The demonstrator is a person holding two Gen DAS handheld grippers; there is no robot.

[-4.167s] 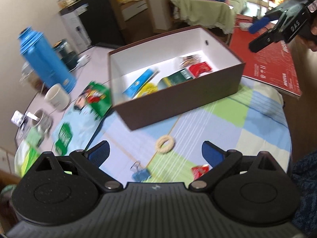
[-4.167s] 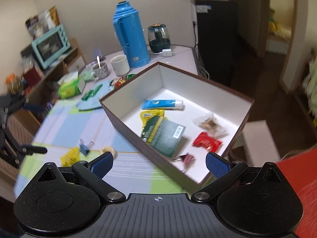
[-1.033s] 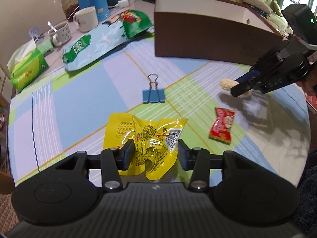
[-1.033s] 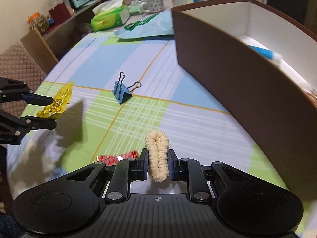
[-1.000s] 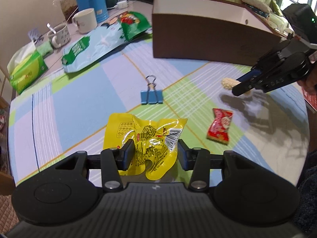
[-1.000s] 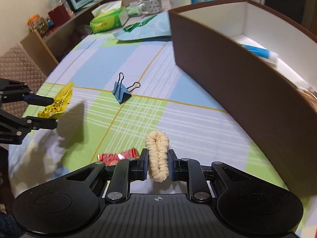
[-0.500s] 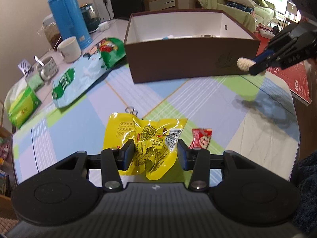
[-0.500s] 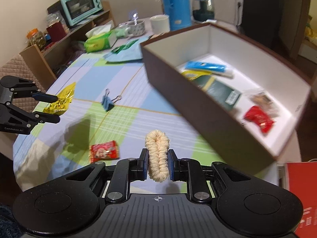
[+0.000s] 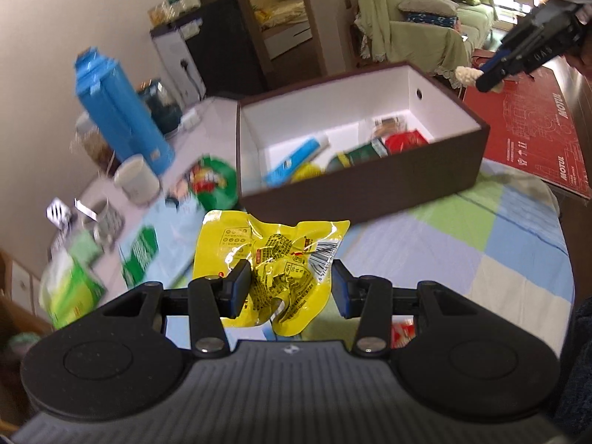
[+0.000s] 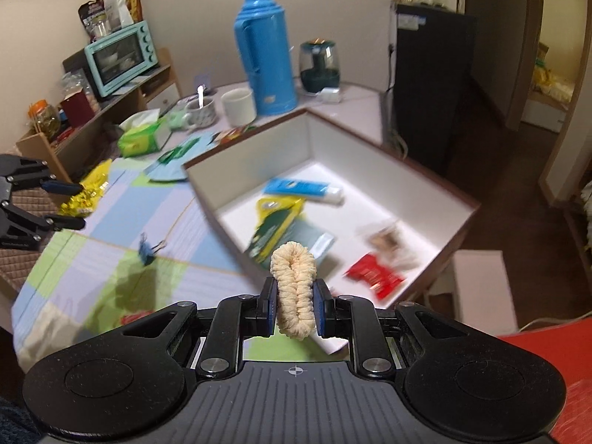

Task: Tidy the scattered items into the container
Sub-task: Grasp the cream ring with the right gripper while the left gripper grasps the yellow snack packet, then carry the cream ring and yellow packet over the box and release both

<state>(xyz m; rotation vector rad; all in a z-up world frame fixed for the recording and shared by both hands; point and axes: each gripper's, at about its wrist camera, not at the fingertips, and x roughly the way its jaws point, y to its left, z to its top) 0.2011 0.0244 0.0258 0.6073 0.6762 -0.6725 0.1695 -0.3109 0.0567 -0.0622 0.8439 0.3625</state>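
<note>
My left gripper (image 9: 288,290) is shut on a crinkled yellow snack packet (image 9: 272,259), held in the air short of the brown box (image 9: 370,188). The box is white inside and holds a blue tube (image 10: 303,188), a green packet (image 10: 281,229) and a red packet (image 10: 373,277). My right gripper (image 10: 295,301) is shut on a cream hair scrunchie (image 10: 293,288), raised above the box's near corner. In the left wrist view the right gripper (image 9: 481,79) and the scrunchie (image 9: 467,74) hang over the box's far right corner. On the checked cloth lie a blue binder clip (image 10: 147,251) and a red candy (image 10: 135,319).
A blue thermos (image 10: 264,55), white mug (image 10: 238,105), spoon cup (image 10: 199,109), green tissue pack (image 10: 144,140) and a long blue-green bag (image 9: 148,244) crowd the table's far side. A red mat (image 9: 536,125) lies on the floor beyond the box. A teal oven (image 10: 118,55) sits on a shelf.
Both grippers rose from the cloth with their items. The right one carried the scrunchie over the box; the left one lifted the yellow packet higher and toward the box.
</note>
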